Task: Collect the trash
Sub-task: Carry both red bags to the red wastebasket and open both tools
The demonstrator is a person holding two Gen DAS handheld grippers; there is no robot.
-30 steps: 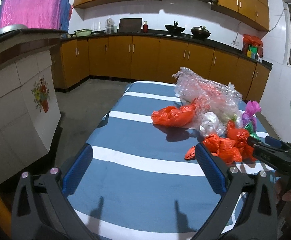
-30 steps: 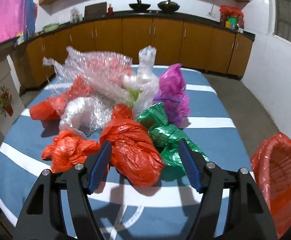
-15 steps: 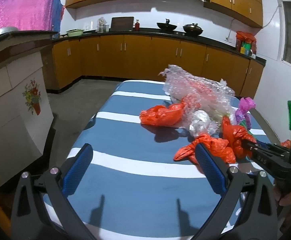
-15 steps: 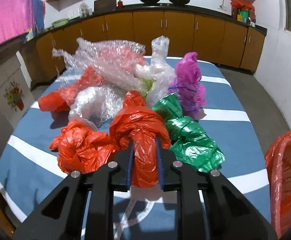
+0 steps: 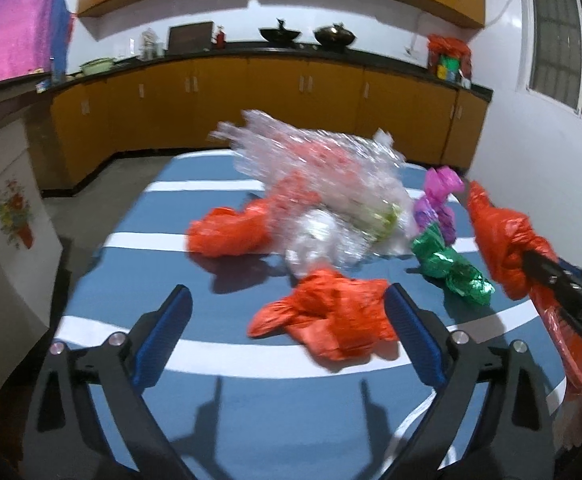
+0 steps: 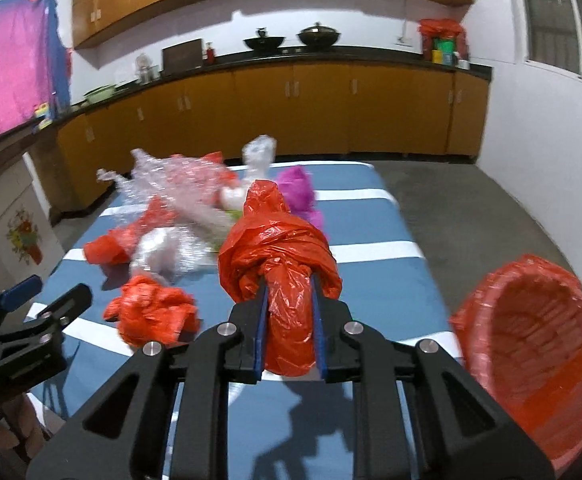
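Observation:
My right gripper (image 6: 289,304) is shut on a knotted orange plastic bag (image 6: 275,248) and holds it up off the blue striped table (image 6: 371,280). From the left wrist view that bag (image 5: 499,240) hangs at the right. My left gripper (image 5: 287,320) is wide and closing, low over the table. A crumpled orange bag (image 5: 331,320) lies between its fingers, close to the right pad (image 5: 411,332), and is not pinched. Behind lie bubble wrap (image 5: 323,168), another orange bag (image 5: 227,232), a green foil bag (image 5: 451,268) and a magenta bag (image 5: 439,200).
A red basket (image 6: 531,360) lined with orange plastic stands at the table's right front corner. Wooden kitchen cabinets (image 6: 331,112) run along the back wall. A tiled counter with a flower picture (image 5: 11,216) stands left of the table. Bare floor (image 6: 471,208) lies to the right.
My right gripper closed on the knotted orange bag and raised it off the table. My left gripper moved right until the crumpled orange bag lay between its fingers.

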